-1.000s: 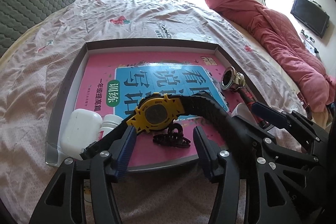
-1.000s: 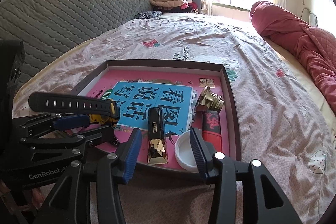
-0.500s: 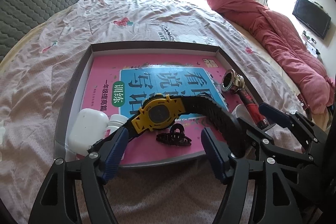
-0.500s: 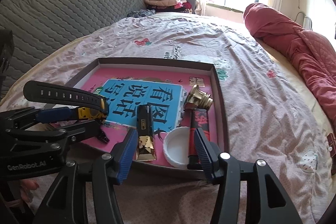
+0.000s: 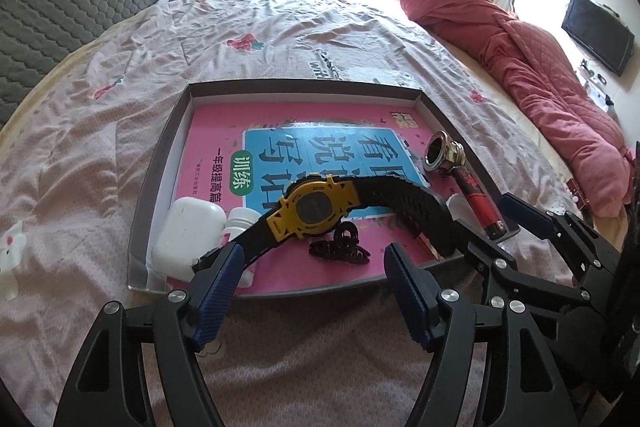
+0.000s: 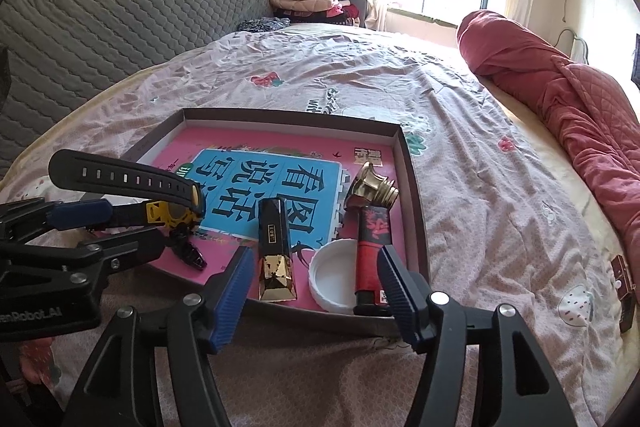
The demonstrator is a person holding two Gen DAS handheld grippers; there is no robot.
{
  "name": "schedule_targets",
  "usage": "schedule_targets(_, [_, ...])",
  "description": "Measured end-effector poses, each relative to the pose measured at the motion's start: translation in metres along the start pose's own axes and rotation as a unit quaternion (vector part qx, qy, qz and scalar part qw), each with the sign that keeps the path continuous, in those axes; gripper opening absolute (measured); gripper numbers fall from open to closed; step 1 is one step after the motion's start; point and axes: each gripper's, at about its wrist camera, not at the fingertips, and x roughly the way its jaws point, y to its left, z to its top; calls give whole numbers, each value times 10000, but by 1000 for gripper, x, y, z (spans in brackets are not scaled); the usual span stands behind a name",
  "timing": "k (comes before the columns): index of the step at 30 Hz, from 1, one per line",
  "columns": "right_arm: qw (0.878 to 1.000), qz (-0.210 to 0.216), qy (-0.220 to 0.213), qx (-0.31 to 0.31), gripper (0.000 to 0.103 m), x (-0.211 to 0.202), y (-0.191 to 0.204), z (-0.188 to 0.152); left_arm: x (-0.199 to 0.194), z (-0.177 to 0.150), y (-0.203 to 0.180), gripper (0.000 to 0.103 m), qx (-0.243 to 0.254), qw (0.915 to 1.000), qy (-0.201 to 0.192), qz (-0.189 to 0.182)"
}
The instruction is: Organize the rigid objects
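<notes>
- Blue-padded, the left claw [image 5: 310, 281] stands wide in the left wrist view, wider than a second ago. The watch [image 5: 316, 209], yellow case on black strap, lies on the pink book [image 5: 224, 151] inside the tray [image 5: 160, 163], which sits on the bed [image 5: 280, 27]. One strap end runs toward seven o'clock, close by the left pad; whether it touches I cannot tell. No pad presses it, so the watch reads as released.
- Same view: the white earbud case [image 5: 188, 233] sits at nine o'clock of the watch and the black hair clip [image 5: 340, 247] at five o'clock.
- Black and gold, the lighter [image 6: 274, 247] lies between the pads of the right claw [image 6: 314, 279] in the right wrist view, with the white lid [image 6: 334, 281] and the red-handled tool [image 6: 370, 239] beside it toward three o'clock. These jaws are opening now, pressing nothing.
- With both claws freed over a filled tray, my judgement is that this placing step is finished and little remains to organize.
</notes>
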Motion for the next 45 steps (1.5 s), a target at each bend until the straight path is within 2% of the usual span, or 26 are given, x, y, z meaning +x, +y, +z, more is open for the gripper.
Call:
schedule_targets(18, [9991, -60, -388, 159, 63, -43, 3, 6, -55, -2, 13, 75, -30, 9977, -424, 522])
schedule_targets(27, [9986, -13, -401, 351, 63, -69, 6, -2, -81, -10, 21, 75, -73, 9952, -539, 811])
schedule_targets(34, [9985, -91, -403, 371, 63, -84, 13, -14, -98, -18, 19, 75, -55, 9946, -588, 855])
schedule_targets(45, [9967, -39, -750, 295, 63, -118, 27, -25, -119, -28, 18, 75, -5, 9946, -657, 805])
